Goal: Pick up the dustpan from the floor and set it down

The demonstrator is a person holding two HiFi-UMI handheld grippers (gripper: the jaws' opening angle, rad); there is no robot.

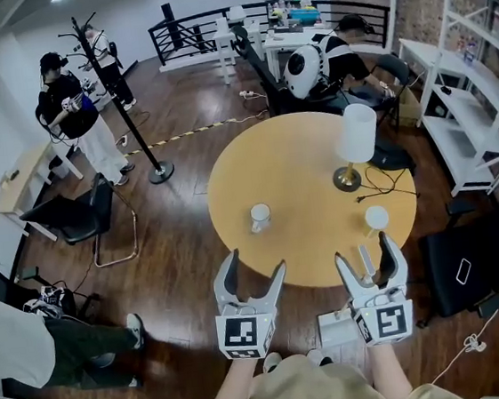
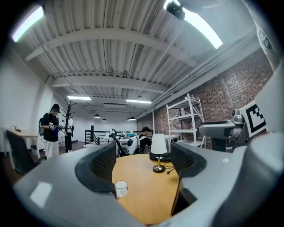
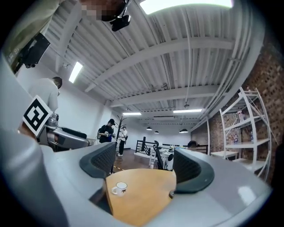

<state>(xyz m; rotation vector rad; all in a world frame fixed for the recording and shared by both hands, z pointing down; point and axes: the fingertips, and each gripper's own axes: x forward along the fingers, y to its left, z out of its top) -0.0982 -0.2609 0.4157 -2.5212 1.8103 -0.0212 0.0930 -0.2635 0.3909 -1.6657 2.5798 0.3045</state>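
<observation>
A white, flat-looking object (image 1: 335, 327), possibly the dustpan, lies low beside the person's feet, just below and left of my right gripper; I cannot tell for sure what it is. My left gripper (image 1: 254, 267) (image 2: 143, 164) is open and empty, pointing level across the round wooden table (image 1: 290, 163). To its right, my right gripper (image 1: 364, 253) (image 3: 146, 166) is also open with nothing held. A small white stick-like thing (image 1: 365, 263) shows on the table edge between its jaws in the head view. Neither gripper view shows the dustpan.
On the table stand a white mug (image 1: 260, 217) (image 2: 120, 188) (image 3: 119, 189), a lamp (image 1: 355, 142) (image 2: 159, 148) with its cord, and a small white round item (image 1: 376, 218). Black chairs (image 1: 81, 218) (image 1: 472, 267), a coat rack (image 1: 122, 101), white shelving (image 1: 482, 123) and several people surround it.
</observation>
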